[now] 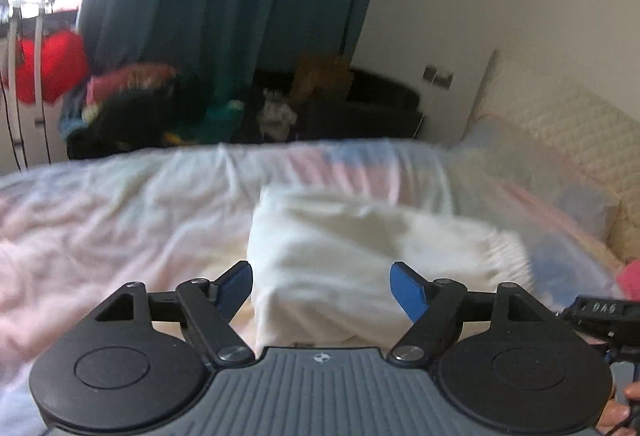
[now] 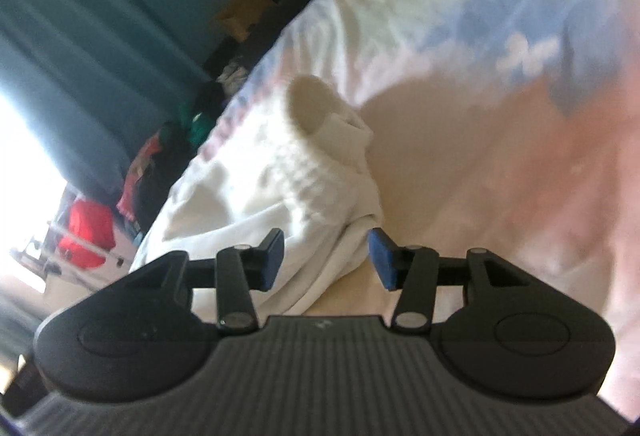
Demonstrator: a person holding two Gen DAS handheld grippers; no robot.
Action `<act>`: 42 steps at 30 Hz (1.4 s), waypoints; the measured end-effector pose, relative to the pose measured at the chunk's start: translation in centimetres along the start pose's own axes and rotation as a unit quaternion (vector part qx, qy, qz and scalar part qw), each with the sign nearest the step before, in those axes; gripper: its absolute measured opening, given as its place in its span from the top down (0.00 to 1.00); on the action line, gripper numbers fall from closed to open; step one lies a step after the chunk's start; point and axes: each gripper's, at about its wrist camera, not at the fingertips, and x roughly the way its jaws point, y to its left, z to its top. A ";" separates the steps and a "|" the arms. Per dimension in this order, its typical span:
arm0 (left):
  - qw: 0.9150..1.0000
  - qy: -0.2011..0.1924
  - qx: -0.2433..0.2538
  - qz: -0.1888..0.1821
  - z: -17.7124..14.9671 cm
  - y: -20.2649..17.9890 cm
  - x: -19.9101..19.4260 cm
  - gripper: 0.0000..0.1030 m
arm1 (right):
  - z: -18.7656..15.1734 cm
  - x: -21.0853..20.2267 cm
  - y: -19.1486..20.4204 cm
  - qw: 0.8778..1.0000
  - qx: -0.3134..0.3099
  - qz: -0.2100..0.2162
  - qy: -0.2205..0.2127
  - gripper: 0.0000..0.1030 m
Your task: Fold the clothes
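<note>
Left tongs (image 1: 321,286) gape wide over a folded white garment (image 1: 360,256). Right tongs (image 2: 326,258) likewise spread, empty, above the bed (image 1: 120,204).

Left claw (image 1: 322,286) gapes empty over a folded white garment (image 1: 360,256); pale bedspread (image 1: 120,204) beneath.

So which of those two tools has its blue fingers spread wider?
The left tool: its fingers stand apart on either side of the folded white garment. The right tool is open too, but with a narrower gap.
</note>
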 end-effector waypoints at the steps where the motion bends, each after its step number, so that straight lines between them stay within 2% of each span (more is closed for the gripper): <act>1: 1.000 -0.011 0.003 0.001 0.6 -0.5 -1.6 0.23 | 0.2 -1.1 0.5 1.000 -0.010 0.004 0.000 0.51; 4: 0.999 -0.043 0.014 0.007 2.4 -2.0 -6.3 0.13 | 0.6 -5.7 2.7 0.998 -0.057 0.020 -0.029 0.50; 5: 0.998 -0.052 0.019 0.010 2.8 -2.6 -7.9 0.08 | 0.6 -7.3 3.5 0.996 -0.076 0.024 -0.040 0.46; 8: 0.996 -0.079 0.031 0.012 3.7 -4.4 -12.6 0.00 | 0.5 -11.9 6.0 0.987 -0.136 0.036 -0.074 0.12; 12: 0.994 -0.101 0.048 0.016 3.3 -6.6 -18.2 0.00 | -0.7 -18.0 8.2 0.969 -0.211 0.055 -0.114 0.11; 15: 0.993 -0.107 0.049 0.021 2.4 -7.1 -21.6 0.00 | -2.2 -21.5 9.1 0.962 -0.232 0.071 -0.122 0.11; 21: 0.992 -0.109 0.044 0.041 -0.2 -6.8 -27.3 0.00 | -6.0 -26.5 10.7 0.944 -0.283 0.067 -0.152 0.11; 24: 0.992 -0.111 0.044 0.047 -1.7 -6.7 -30.1 0.00 | -7.8 -28.2 10.9 0.938 -0.294 0.072 -0.171 0.11; 30: 0.991 -0.117 0.047 0.054 -4.1 -5.9 -32.3 0.00 | -11.1 -29.1 11.6 0.927 -0.320 0.060 -0.187 0.11; 33: 0.990 -0.120 0.048 0.058 -5.3 -5.5 -33.4 0.00 | -12.3 -28.9 11.6 0.925 -0.324 0.057 -0.190 0.11; 36: 0.989 -0.127 0.051 0.061 -6.1 -4.8 -33.5 0.00 | -13.6 -28.1 11.2 0.919 -0.336 0.051 -0.201 0.11; 42: 0.987 -0.125 0.064 0.077 -7.9 -3.4 -32.7 0.00 | -15.0 -25.8 10.5 0.921 -0.336 0.030 -0.194 0.11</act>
